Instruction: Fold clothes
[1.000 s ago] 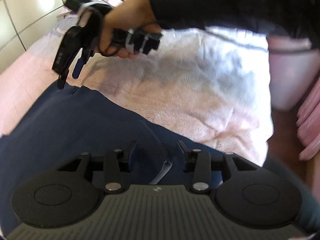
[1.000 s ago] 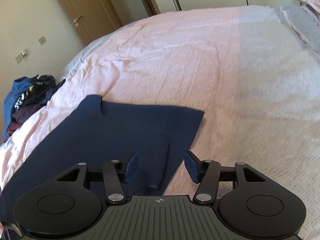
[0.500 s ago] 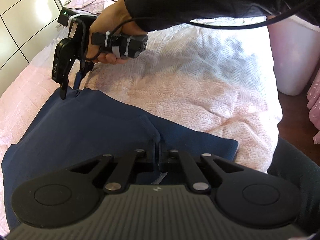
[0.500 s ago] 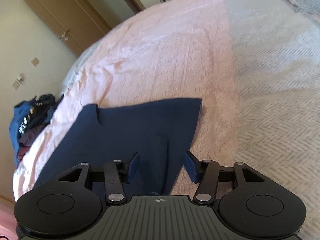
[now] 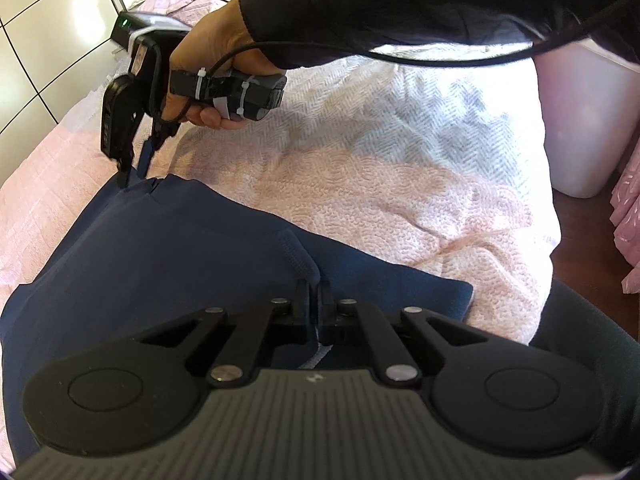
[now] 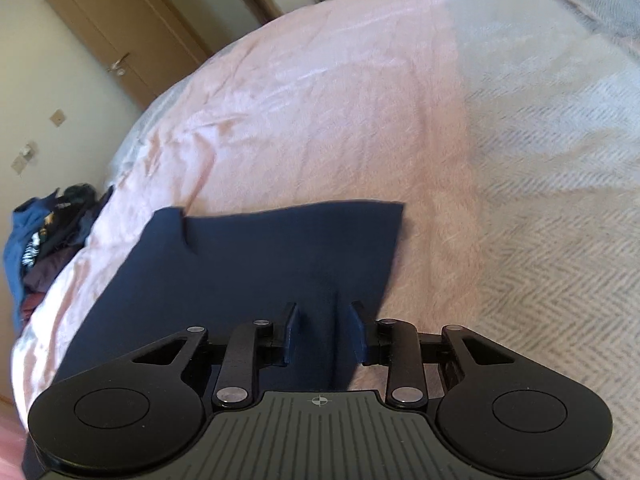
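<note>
A navy blue garment (image 5: 152,264) lies flat on the pink bedspread (image 5: 360,168); it also shows in the right wrist view (image 6: 256,264). My left gripper (image 5: 314,296) is shut on a raised fold of the garment near its ribbed hem. My right gripper (image 6: 322,332) is open, its fingers either side of a ridge of the garment's near edge. In the left wrist view the right gripper (image 5: 134,168) points down with its tips at the garment's far corner.
A pile of dark and blue clothes (image 6: 44,232) sits at the bed's left edge. A white bin (image 5: 588,120) stands beside the bed. A wooden door (image 6: 132,36) and wardrobe panels lie beyond the bed.
My left gripper closed on the garment's fold. My right gripper came down to the garment's edge, and its fingers have narrowed around the cloth.
</note>
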A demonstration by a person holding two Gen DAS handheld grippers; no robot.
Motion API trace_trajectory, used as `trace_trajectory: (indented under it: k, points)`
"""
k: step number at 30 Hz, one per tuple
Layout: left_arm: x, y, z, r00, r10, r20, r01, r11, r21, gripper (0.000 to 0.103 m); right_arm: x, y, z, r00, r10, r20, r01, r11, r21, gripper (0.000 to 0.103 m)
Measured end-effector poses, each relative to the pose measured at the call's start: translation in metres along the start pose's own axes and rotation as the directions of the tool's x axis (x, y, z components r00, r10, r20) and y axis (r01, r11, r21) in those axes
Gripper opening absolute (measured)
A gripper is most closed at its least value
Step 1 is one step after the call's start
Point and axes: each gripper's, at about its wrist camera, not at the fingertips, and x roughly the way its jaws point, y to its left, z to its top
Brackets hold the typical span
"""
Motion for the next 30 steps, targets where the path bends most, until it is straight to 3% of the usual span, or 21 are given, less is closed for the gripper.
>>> trace_trajectory:
  k: [8, 9, 10, 11, 13, 18, 24, 30]
  points:
    - [-0.001, 0.0, 0.0, 1.0, -0.006, 0.007, 0.006, 1.0, -0.003, 0.002, -0.001, -0.002, -0.004, 1.0, 0.007, 0.001, -0.007, 1.0, 0.028, 0.031]
    - [-0.001, 0.0, 0.0, 1.0, -0.007, 0.008, 0.007, 1.0, -0.004, 0.002, -0.001, -0.002, -0.004, 1.0, 0.008, 0.001, -0.008, 0.999, 0.032, 0.028]
    - [-0.001, 0.0, 0.0, 1.0, -0.008, 0.009, 0.008, 1.0, -0.005, 0.002, -0.001, -0.003, -0.004, 1.0, 0.008, 0.001, -0.008, 0.999, 0.035, 0.015]
    - [-0.002, 0.0, 0.0, 1.0, -0.008, 0.01, 0.009, 1.0, -0.006, 0.002, -0.001, -0.003, -0.005, 1.0, 0.009, 0.001, -0.009, 0.999, 0.039, 0.009]
    - [-0.002, 0.001, 0.0, 1.0, -0.01, 0.013, 0.01, 1.0, -0.008, 0.001, -0.002, -0.003, -0.006, 1.0, 0.011, 0.001, -0.011, 0.999, 0.046, 0.005]
    - [-0.012, -0.002, 0.009, 0.998, -0.008, 0.055, 0.007, 1.0, 0.007, 0.001, -0.028, 0.008, 0.003, 0.996, 0.017, 0.084, -0.015, 1.0, -0.017, 0.003]
    - [0.001, 0.001, 0.017, 0.998, -0.026, 0.058, 0.028, 0.999, -0.039, 0.001, -0.008, 0.012, 0.004, 0.997, -0.059, 0.054, 0.064, 0.994, -0.084, 0.003]
    - [0.01, 0.002, 0.015, 0.997, -0.05, 0.059, 0.053, 0.998, -0.047, 0.001, -0.009, 0.003, 0.001, 0.994, -0.042, 0.099, 0.048, 0.997, -0.061, 0.003]
